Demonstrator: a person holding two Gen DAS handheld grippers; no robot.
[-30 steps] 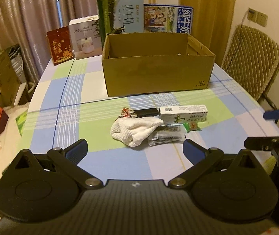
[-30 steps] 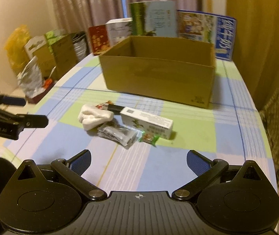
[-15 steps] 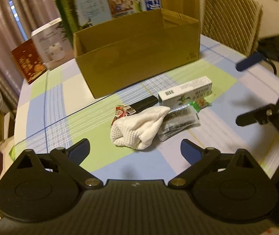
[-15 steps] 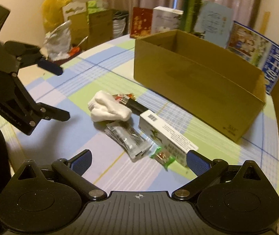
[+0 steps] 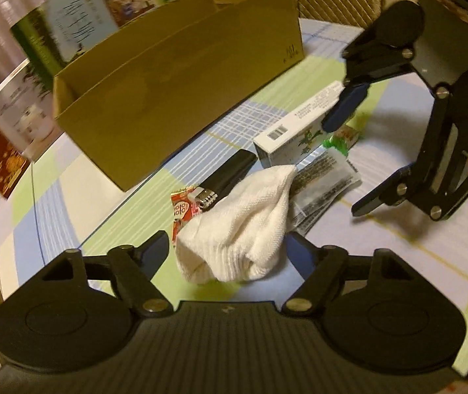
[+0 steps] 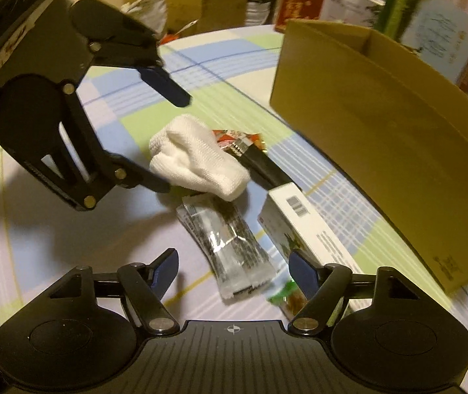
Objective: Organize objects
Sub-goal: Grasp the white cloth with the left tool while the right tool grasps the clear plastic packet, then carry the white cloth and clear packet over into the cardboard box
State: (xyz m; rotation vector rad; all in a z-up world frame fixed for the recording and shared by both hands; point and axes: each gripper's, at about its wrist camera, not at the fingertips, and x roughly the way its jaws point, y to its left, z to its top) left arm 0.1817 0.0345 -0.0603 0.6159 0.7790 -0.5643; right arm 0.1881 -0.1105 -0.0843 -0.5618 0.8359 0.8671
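Both tongs gape open, empty. The left gripper straddles the white sock; the right gripper nears the clear packet. Next, I'd say: squeeze, then carry to the cardboard box.

Desk cloth: checked pale blue, light green, white and lilac with thin blue lines. Plain brown cardboard box. White ribbed knitted sock. White carton with green plant print and black barcode. Glossy black lighter. Red-and-white snack wrapper. Clear packet with dark contents. Black grippers, dark blue fingers.
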